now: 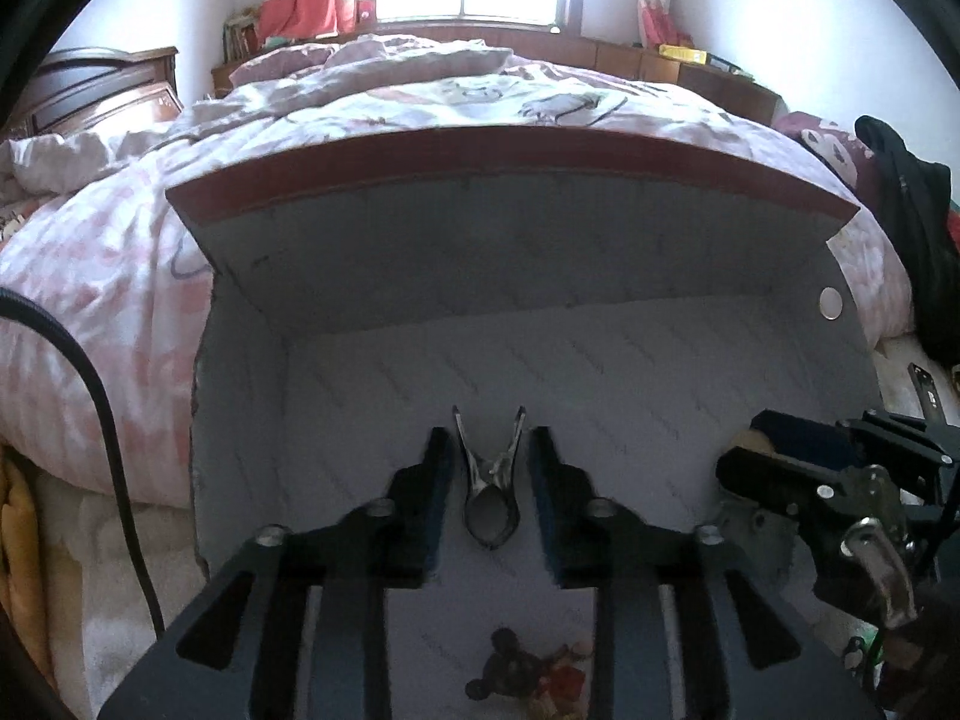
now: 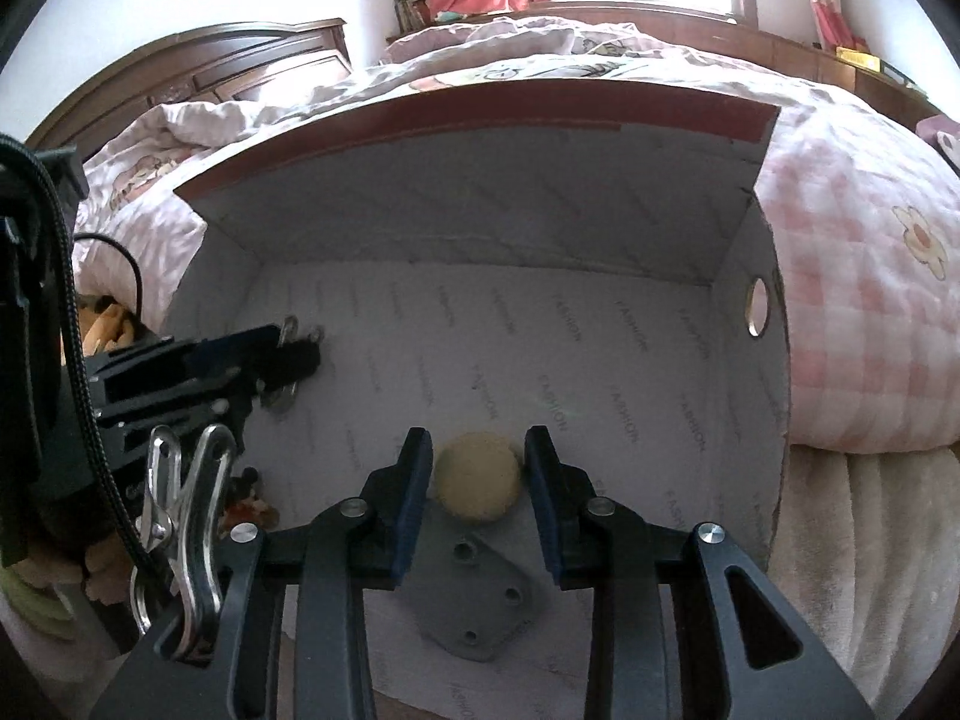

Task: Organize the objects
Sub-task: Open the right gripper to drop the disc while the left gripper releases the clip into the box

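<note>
Step in hand: I judge this to be the placing stage, with both tools reaching into the open cardboard box (image 2: 600, 360) that stands against the bed (image 2: 852, 300).
Left gripper (image 1: 489, 468): its jaws are spread, and a metal clip (image 1: 489, 486) lies on the box floor between them; I see a gap on each side, so nothing is pinched.
Right gripper (image 2: 477, 480): also spread, with a round yellowish puck-like thing (image 2: 477, 483) between the pads. It sits very near the left pad; I cannot tell whether it touches.
Under the puck: a grey metal plate with holes (image 2: 480, 594) lies flat on the box floor, partly under the round thing.
Near corner: a small cartoon toy (image 1: 522, 669) lies on the floor close to the camera, below the left tool.
Other clip: a larger metal clip (image 2: 180, 516) hangs by the right tool's body, outside the jaws.
Next move, as I judge it: each tool must lift straight up and back without dragging its item, since both lie loose inside open jaws. The box walls leave little side room, and the two tools are near each other.
</note>
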Motion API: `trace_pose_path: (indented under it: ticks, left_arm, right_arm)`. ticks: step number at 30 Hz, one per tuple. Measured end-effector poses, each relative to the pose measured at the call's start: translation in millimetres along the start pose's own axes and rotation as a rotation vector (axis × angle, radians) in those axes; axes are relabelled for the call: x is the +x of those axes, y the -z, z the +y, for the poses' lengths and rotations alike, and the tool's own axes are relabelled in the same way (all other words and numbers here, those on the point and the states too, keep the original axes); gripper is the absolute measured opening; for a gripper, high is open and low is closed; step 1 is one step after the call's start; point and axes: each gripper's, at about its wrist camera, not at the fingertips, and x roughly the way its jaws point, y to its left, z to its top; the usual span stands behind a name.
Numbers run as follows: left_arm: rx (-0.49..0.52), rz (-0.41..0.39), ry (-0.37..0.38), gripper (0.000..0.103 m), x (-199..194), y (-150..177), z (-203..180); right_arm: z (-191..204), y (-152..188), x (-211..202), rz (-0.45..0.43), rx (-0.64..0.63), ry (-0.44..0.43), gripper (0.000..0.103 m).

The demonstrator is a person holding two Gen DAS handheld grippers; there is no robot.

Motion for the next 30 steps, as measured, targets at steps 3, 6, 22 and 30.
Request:
trace_pose_path:
  ticks: [3,6,22,30]
  left_arm:
    - [-0.004,-0.006,-0.002,0.044,-4,2,0]
    - [0.006,-0.005,-0.003,0.045,-11,3,-1]
    - [0.013,0.000,-0.009,0.046,-53,19,-10]
    - [0.035,0.001,0.003,0.046,-85,40,-21]
  right_arm:
    - [0,0,-3,-0.003,0.003,-0.014,0.043]
    - [4,1,-8,-0.009,-0.012,-0.007,0.046]
    - [25,10,-56,-0.039,-0.036,-0.038,0.046]
    - [36,32,-85,-0.031,-0.046,-0.041,0.046]
